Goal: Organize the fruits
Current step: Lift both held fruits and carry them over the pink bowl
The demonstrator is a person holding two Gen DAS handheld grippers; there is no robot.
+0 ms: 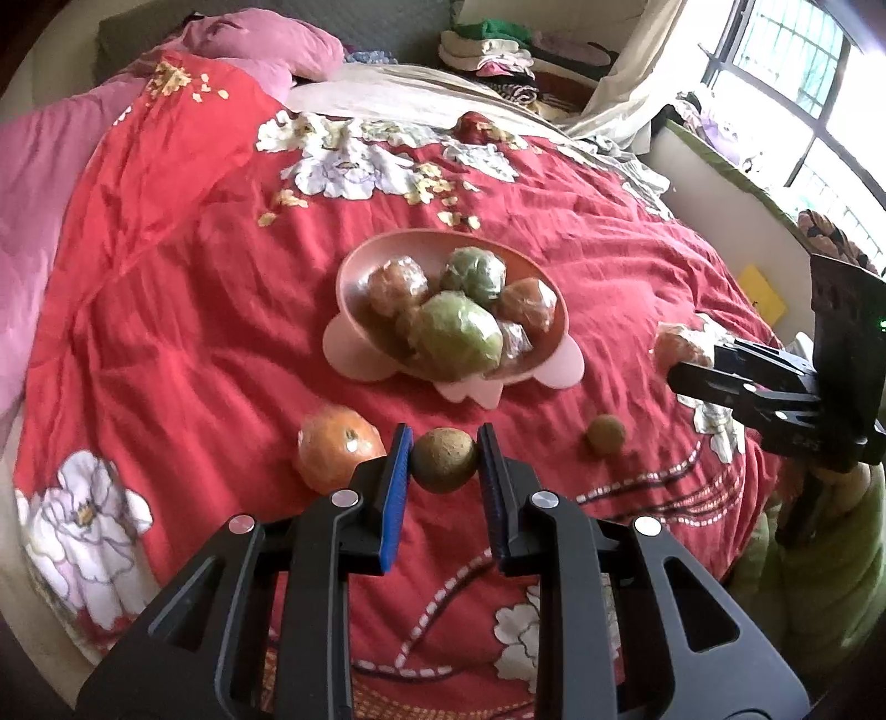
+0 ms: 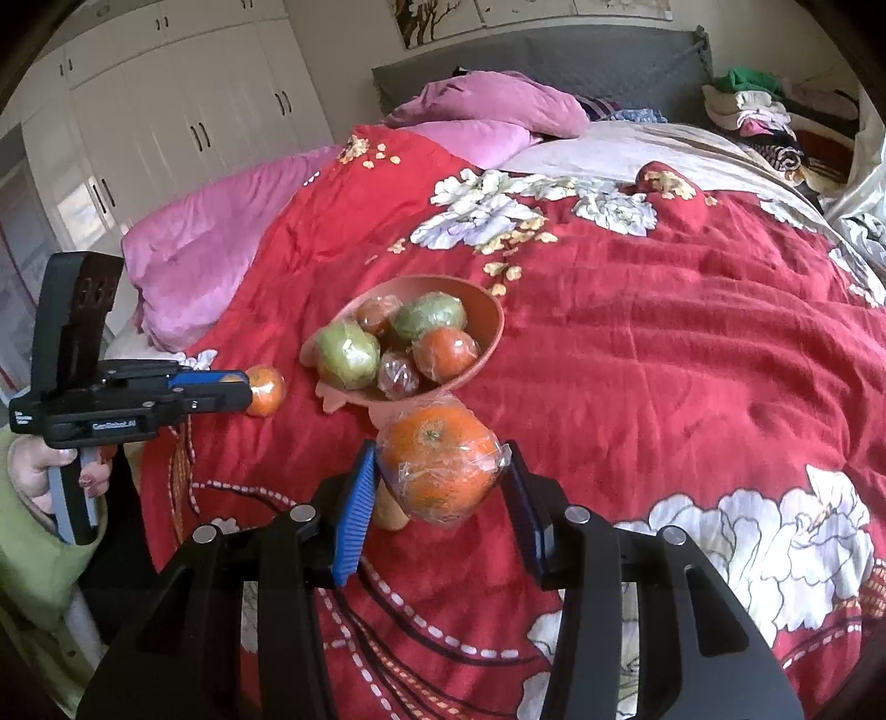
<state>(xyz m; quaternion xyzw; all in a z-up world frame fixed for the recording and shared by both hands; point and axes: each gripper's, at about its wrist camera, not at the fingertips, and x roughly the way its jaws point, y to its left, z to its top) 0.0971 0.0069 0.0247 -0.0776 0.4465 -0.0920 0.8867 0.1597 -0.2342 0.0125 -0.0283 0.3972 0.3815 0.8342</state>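
Jaws of the left gripper (image 1: 444, 459): pinching a small round brown fruit (image 1: 444, 459), rough and matte, between ribbed blue pads, clear of the bedspread. Jaws of the right gripper (image 2: 443, 471): clamped on a wrapped orange (image 2: 440, 471), glossy clear film crinkled over pebbled peel, green stem scar uppermost.

Pink bowl (image 1: 354, 277): smooth plastic, oval, on a scalloped foot, at mid-bed; holds film-wrapped fruit, two green (image 1: 457, 335) and several orange-brown, piled touching.

Loose items on the bedspread: one large orange (image 1: 338, 454), just beside the left jaws; a second small brown fruit (image 1: 606, 435), nearer the right gripper.

Bedspread (image 1: 194, 332): red quilted cloth, creased, printed with white peonies and dashed curving lines. Pink pillows (image 1: 266, 44) at the headboard; folded clothes (image 1: 498, 55) stacked beyond.
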